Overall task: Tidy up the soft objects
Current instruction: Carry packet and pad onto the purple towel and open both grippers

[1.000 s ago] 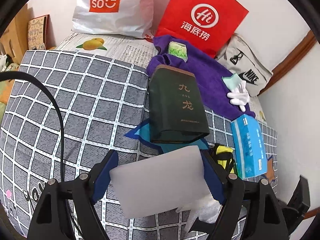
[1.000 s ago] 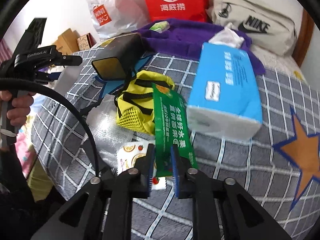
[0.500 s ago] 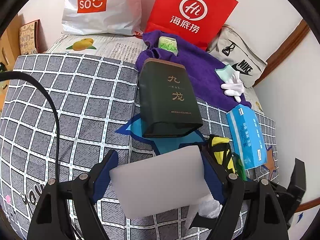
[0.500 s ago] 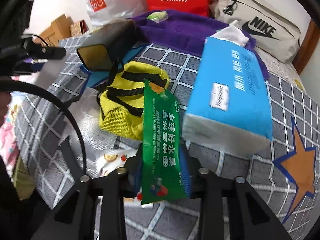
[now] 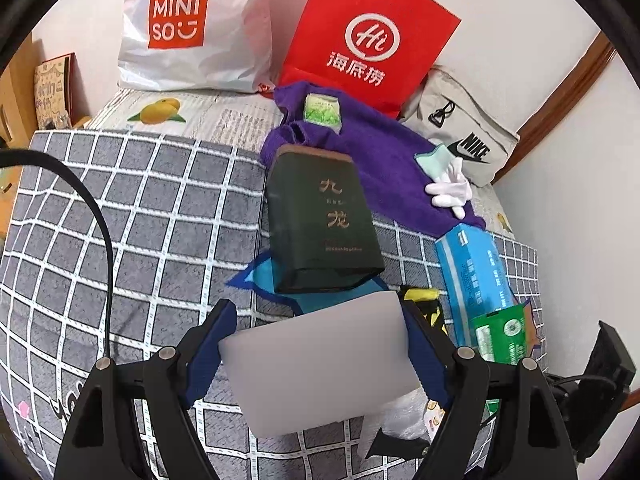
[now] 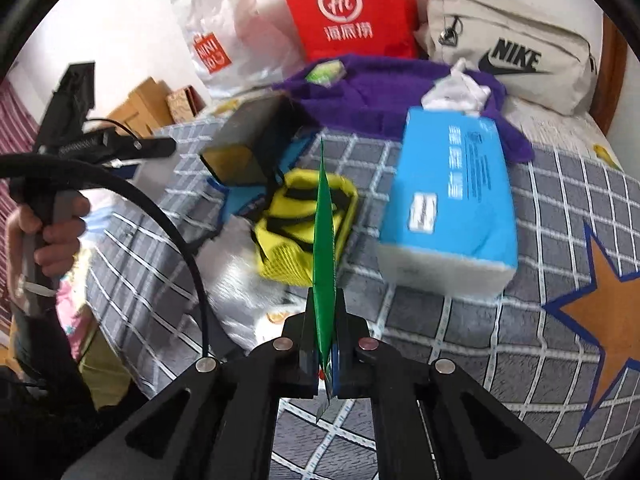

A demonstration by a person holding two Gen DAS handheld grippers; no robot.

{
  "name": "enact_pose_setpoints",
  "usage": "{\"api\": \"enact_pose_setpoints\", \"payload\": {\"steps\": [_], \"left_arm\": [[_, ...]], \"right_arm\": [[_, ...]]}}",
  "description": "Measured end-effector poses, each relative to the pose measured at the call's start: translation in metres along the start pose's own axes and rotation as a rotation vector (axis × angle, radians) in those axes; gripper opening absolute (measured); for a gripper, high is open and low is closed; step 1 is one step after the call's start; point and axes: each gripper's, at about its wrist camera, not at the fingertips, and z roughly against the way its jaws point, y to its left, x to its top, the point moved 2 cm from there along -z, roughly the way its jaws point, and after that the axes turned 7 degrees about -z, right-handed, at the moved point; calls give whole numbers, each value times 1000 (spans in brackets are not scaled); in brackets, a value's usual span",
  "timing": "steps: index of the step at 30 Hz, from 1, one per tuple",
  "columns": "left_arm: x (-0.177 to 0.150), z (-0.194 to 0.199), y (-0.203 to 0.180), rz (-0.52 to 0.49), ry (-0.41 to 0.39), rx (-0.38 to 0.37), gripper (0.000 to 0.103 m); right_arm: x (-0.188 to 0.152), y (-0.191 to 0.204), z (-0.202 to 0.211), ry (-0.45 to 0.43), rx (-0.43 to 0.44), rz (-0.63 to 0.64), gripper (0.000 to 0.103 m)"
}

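Note:
My right gripper is shut on a flat green snack packet, which stands edge-on and raised off the bed. The same green packet shows at the lower right of the left wrist view. Below it lie a yellow mesh bag and a blue tissue pack. My left gripper grips a pale grey flat pack, its blue pads pressing on both sides. Just beyond it a dark green box lies on the checked bed cover.
A purple towel with a small green packet and a white glove lies further back. A red paper bag, a white Miniso bag and a beige Nike bag line the wall. A crinkled clear bag lies near the bed's edge.
The right jaws have closed flat on the green packet and lifted it off the bed, turning it edge-on. The left gripper keeps its hold with little movement.

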Motion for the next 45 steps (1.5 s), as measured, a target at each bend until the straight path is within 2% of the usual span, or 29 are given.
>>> {"api": "enact_pose_setpoints", "payload": {"steps": [7,15,27,35,39,45], "left_arm": [[19,4,-1,-17,-19,13,81],[57,-5,-10,-69,-31,33,81],[144,-71,-35,-145,31,34,81],[185,-123,-47,-173,96,70,81],[192,-139,-49,-186,123,71,81],[198,-155,-43,-184,142,85,81]], "right_arm": [[39,0,13,-73,1,15,4],[89,-15,13,-130,-25,21,4],[162,-40,-10,-172,-42,0,4],[207,-64,-44,-145,-53,-42,4],[225,-77,-68,-114,-49,-72,4],[245,-94,-113,-20,-39,-104,4]]}}
